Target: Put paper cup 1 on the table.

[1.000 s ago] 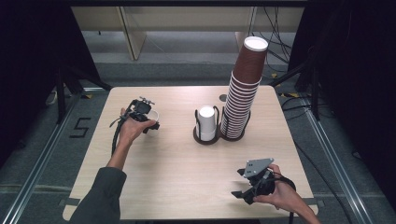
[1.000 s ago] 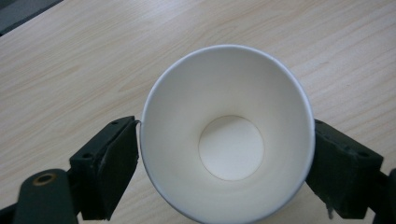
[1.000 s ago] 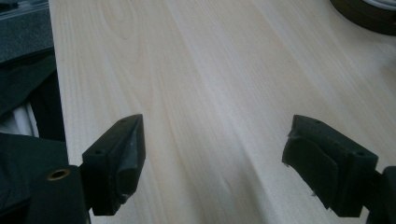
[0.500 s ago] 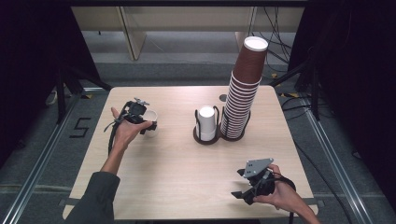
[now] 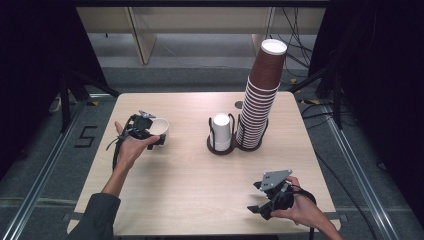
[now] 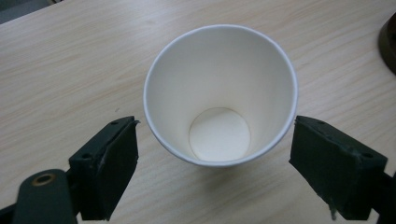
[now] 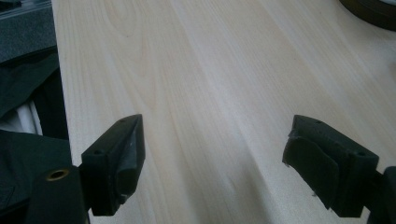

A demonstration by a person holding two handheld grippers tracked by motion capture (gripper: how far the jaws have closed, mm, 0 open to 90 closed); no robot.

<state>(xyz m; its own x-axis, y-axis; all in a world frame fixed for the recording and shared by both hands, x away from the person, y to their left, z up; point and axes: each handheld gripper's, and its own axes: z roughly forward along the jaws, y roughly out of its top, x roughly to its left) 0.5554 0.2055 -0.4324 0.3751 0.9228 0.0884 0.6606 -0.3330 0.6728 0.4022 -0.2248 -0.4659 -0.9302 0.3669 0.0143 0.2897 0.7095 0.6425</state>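
Left claw (image 5: pixel 159 137) has its jaws apart on either side of the white paper cup (image 6: pixel 220 93) without squeezing it, cup tipped mouth-first toward that claw above the counter (image 5: pixel 190 175), while right claw (image 5: pixel 256 198) sits wide open over bare wood.

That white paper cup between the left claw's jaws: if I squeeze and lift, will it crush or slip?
The paper cup looks thin-walled and empty, so probably very light and easily dented. Its smooth tapered sides may slip downward from the left claw. The jaws flank it near the rim, likely the stiffest part.

Dark sleeve (image 5: pixel 97 215), black cabled grippers with square black fingers (image 6: pixel 105 170).
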